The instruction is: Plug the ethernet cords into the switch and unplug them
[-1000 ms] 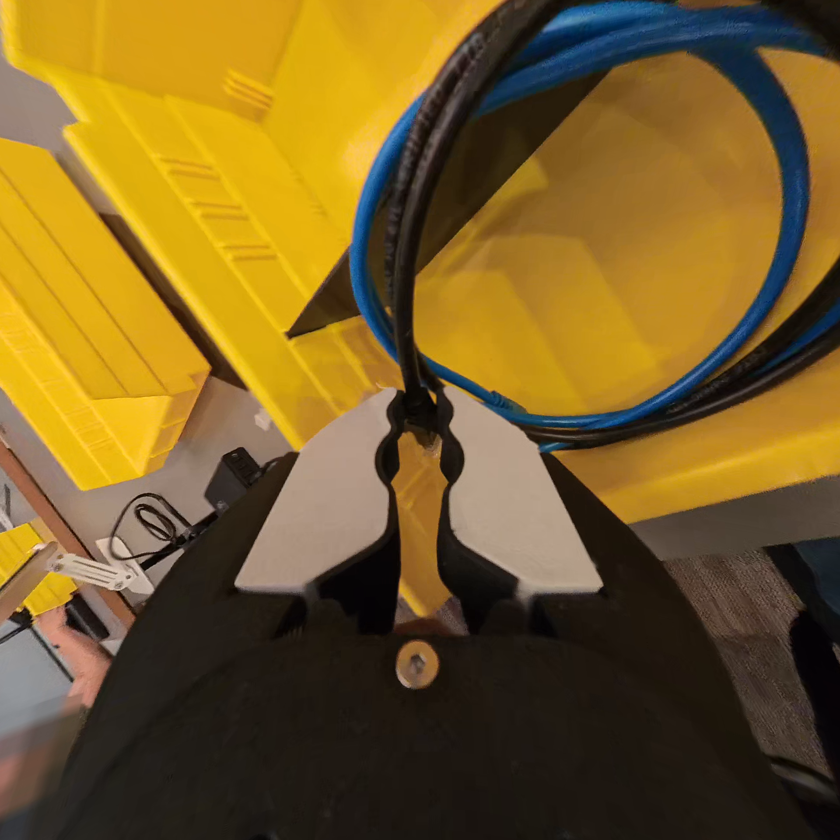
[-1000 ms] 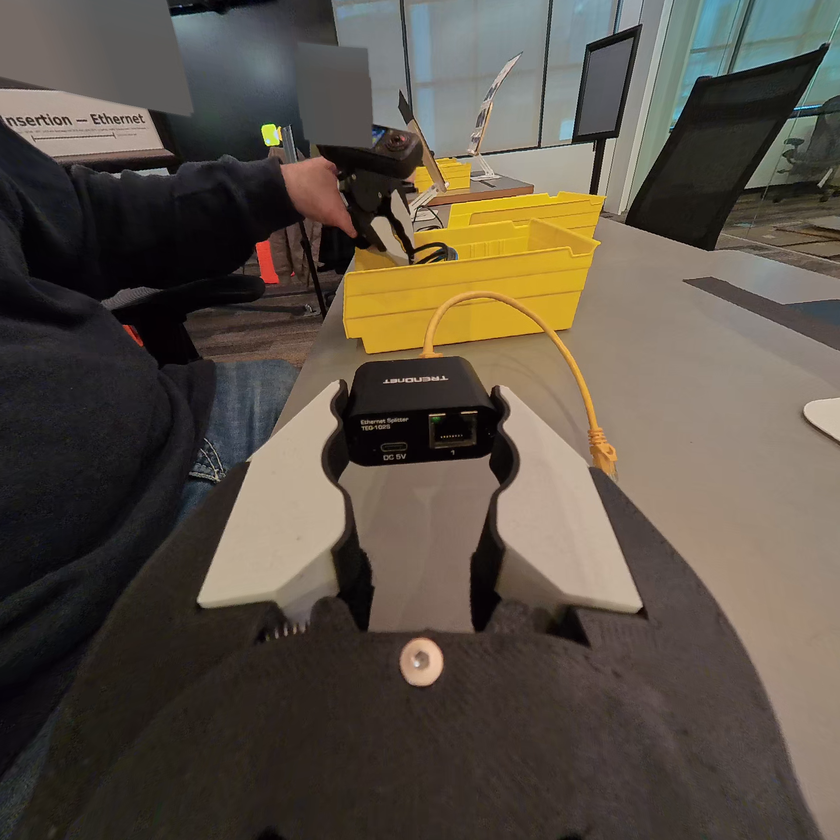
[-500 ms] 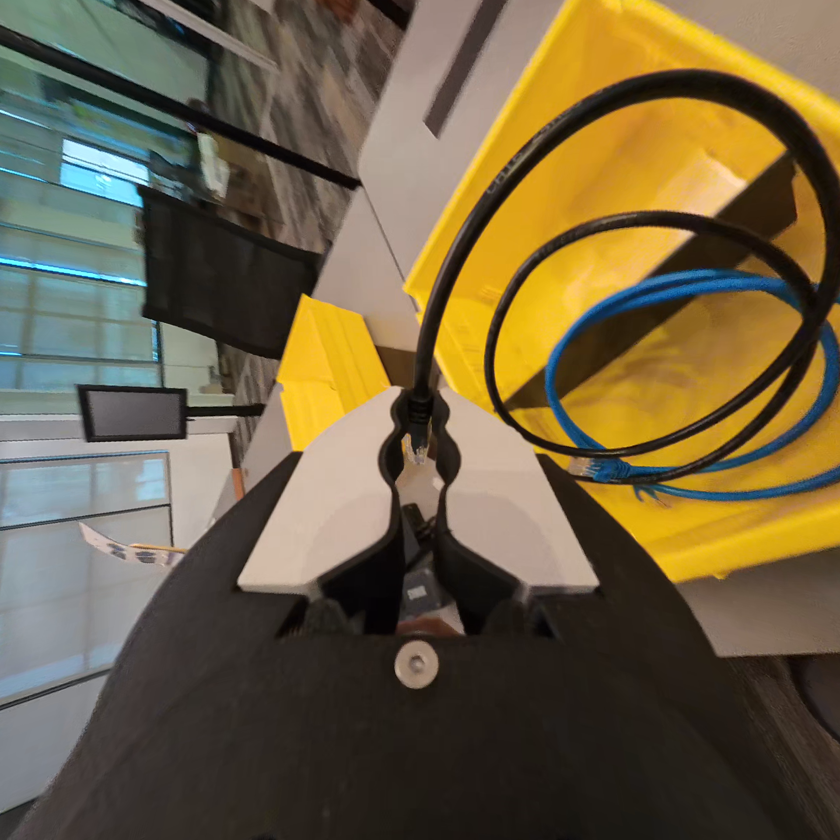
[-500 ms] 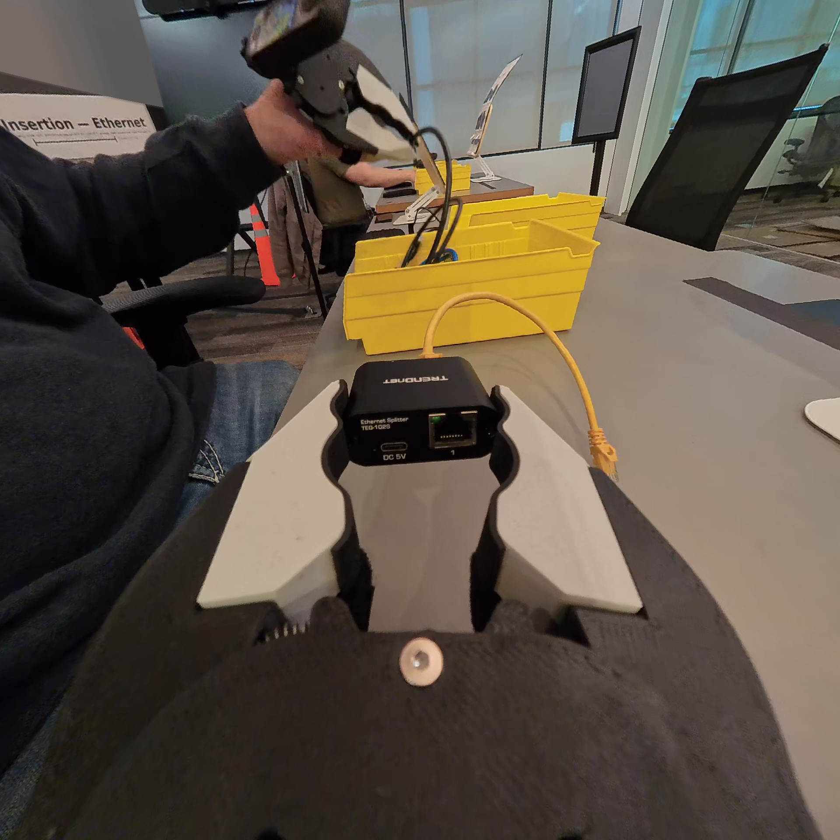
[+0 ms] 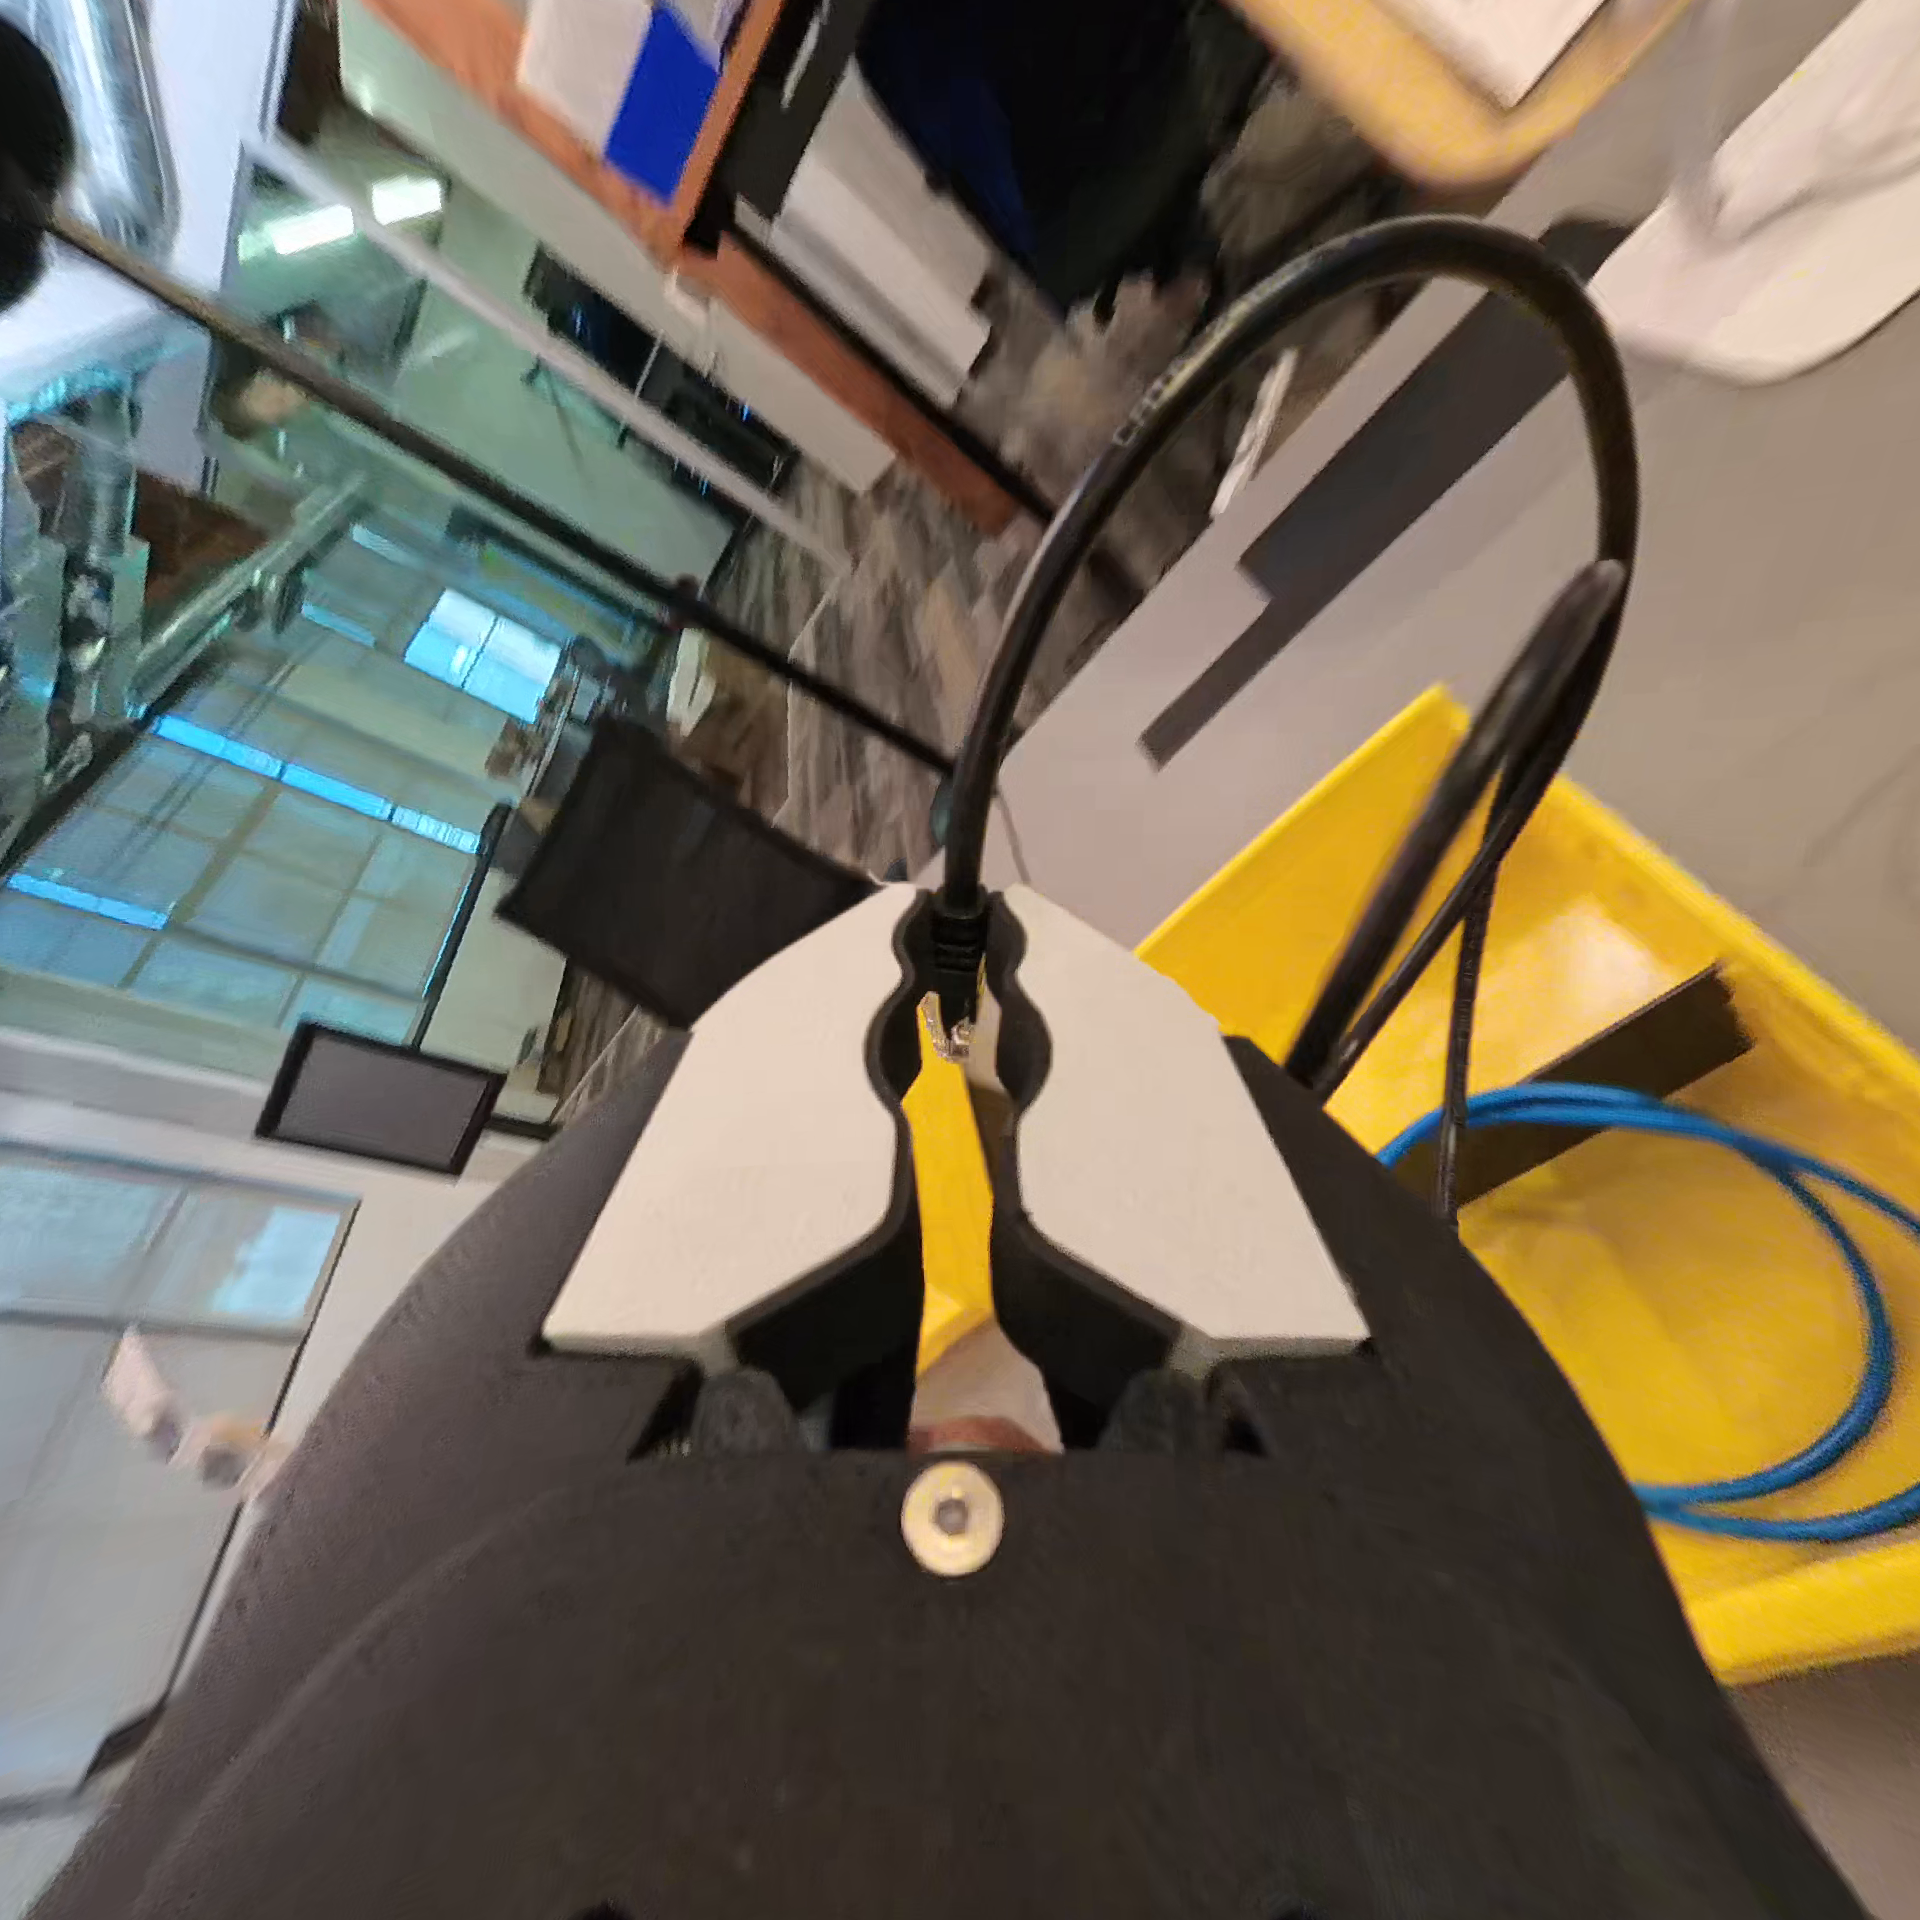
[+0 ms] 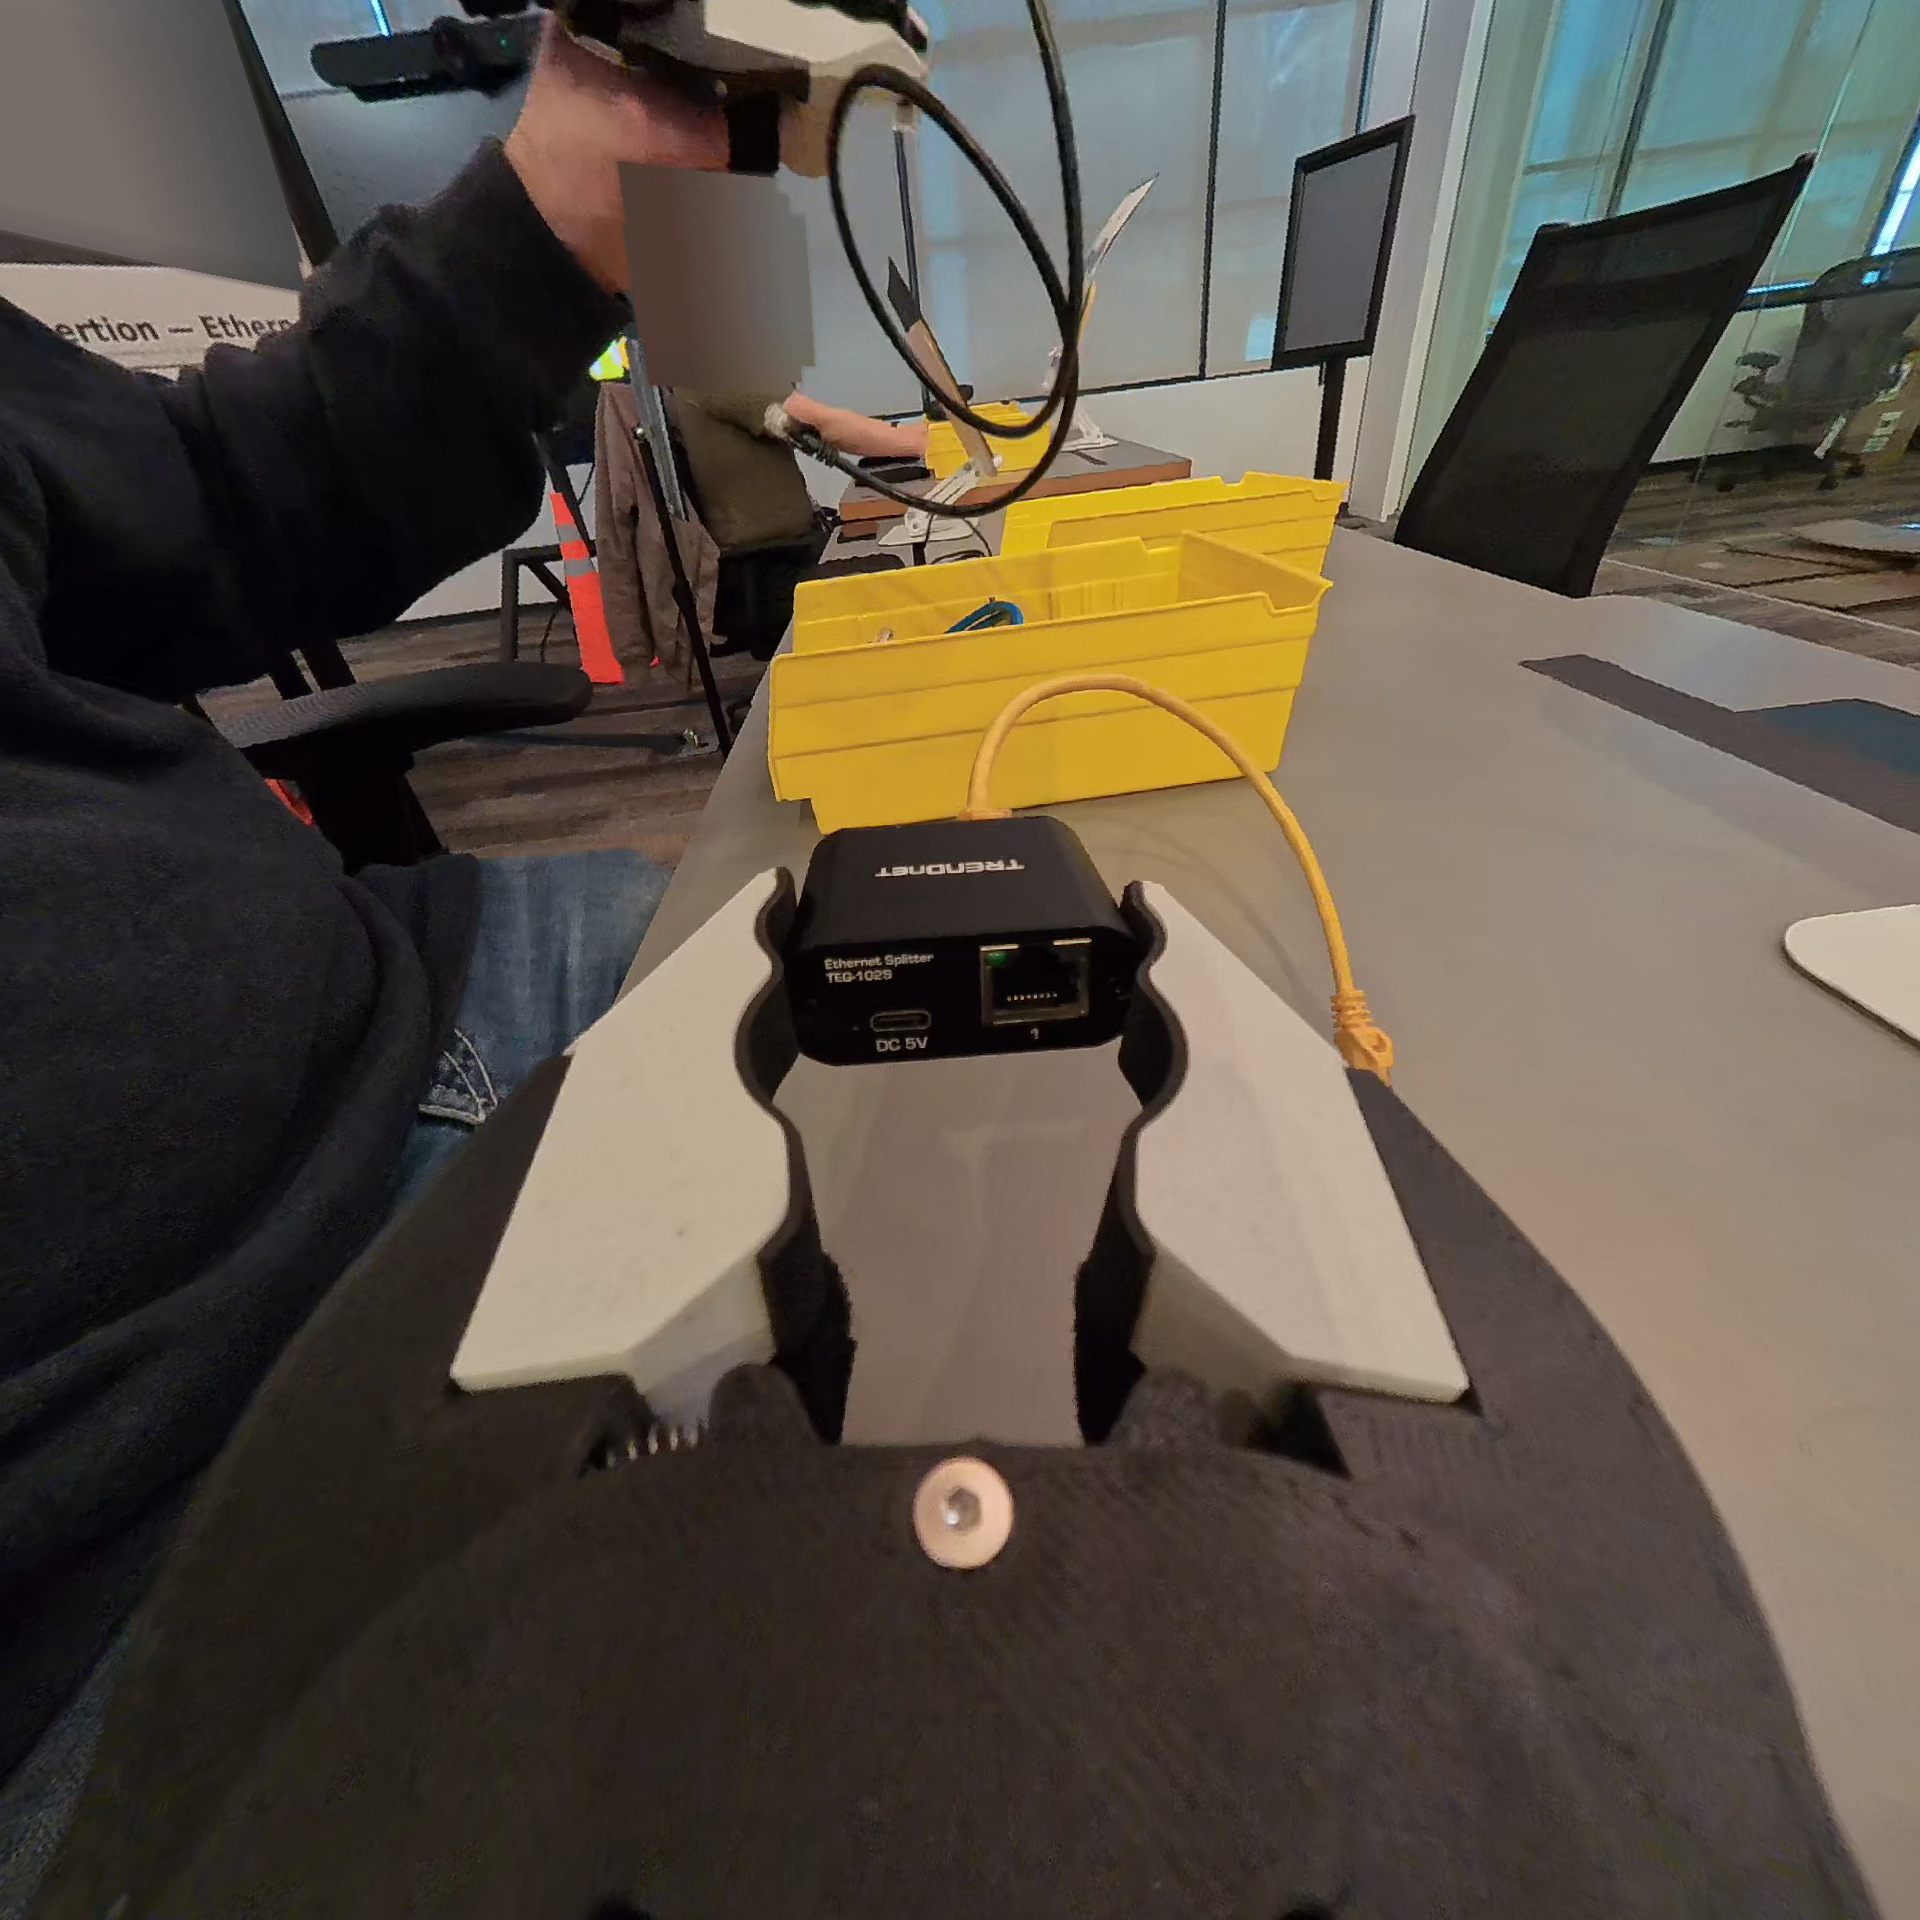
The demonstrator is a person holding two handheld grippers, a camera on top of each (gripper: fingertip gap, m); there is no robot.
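My left gripper (image 5: 958, 940) is shut on the plug end of a black ethernet cord (image 5: 1299, 312), held high above the yellow bin (image 5: 1662, 1351). The cord loops up and hangs back down toward the bin. A blue cord (image 5: 1849, 1299) lies coiled in the bin. In the right wrist view the left gripper (image 6: 894, 73) is high at the top with the black cord (image 6: 935, 260) dangling in a loop. My right gripper (image 6: 956, 925) is shut on the small black switch (image 6: 951, 914) on the grey table (image 6: 1558, 1039). A yellow cord (image 6: 1288, 821) is plugged into the switch's back; the front port is empty.
The yellow bin (image 6: 1039, 675) stands just behind the switch, a second yellow bin (image 6: 1195, 514) behind it. A white pad (image 6: 1860, 966) lies at the table's right edge. A black chair (image 6: 1579, 384) stands at the far side. The person's dark sleeve (image 6: 312, 416) fills the left.
My left gripper has lifted the black cord up out of the yellow bin, leaving the blue cord behind. The right gripper and switch have not moved.
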